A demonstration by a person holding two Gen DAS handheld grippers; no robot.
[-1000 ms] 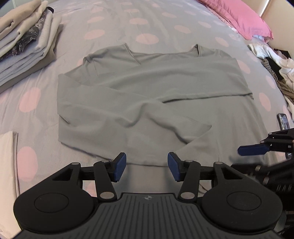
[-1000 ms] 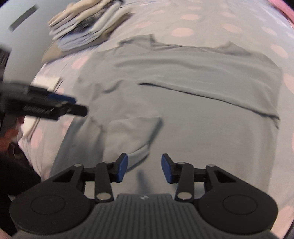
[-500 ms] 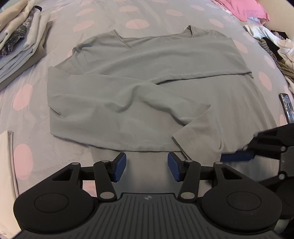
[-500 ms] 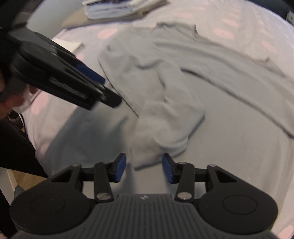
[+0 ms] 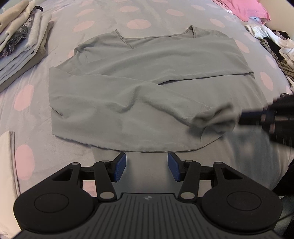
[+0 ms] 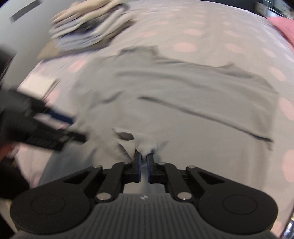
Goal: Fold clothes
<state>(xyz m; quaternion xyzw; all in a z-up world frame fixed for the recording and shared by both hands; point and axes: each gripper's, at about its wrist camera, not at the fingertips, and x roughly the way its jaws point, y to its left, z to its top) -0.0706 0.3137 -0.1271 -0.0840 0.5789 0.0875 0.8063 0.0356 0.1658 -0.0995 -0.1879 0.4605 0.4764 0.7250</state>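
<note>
A grey long-sleeved top (image 5: 139,77) lies flat on the bed, its neckline at the far side and one sleeve folded across its body. My left gripper (image 5: 146,166) is open and empty just in front of the top's near hem. My right gripper (image 6: 143,157) is shut on the end of the folded sleeve (image 6: 145,145) and holds it lifted a little. In the left wrist view the right gripper (image 5: 268,117) shows blurred at the right edge, at the raised sleeve end (image 5: 216,117). The right wrist view is motion-blurred.
A stack of folded clothes (image 5: 20,42) sits at the far left of the dotted bedsheet (image 5: 23,99). A white folded item (image 5: 7,161) lies at the near left. Loose clothes (image 5: 275,42) and a pink pillow (image 5: 246,9) lie at the far right.
My right gripper has shut on the sleeve end and lifted it, moving it to the right. My left gripper has stayed open near the hem.
</note>
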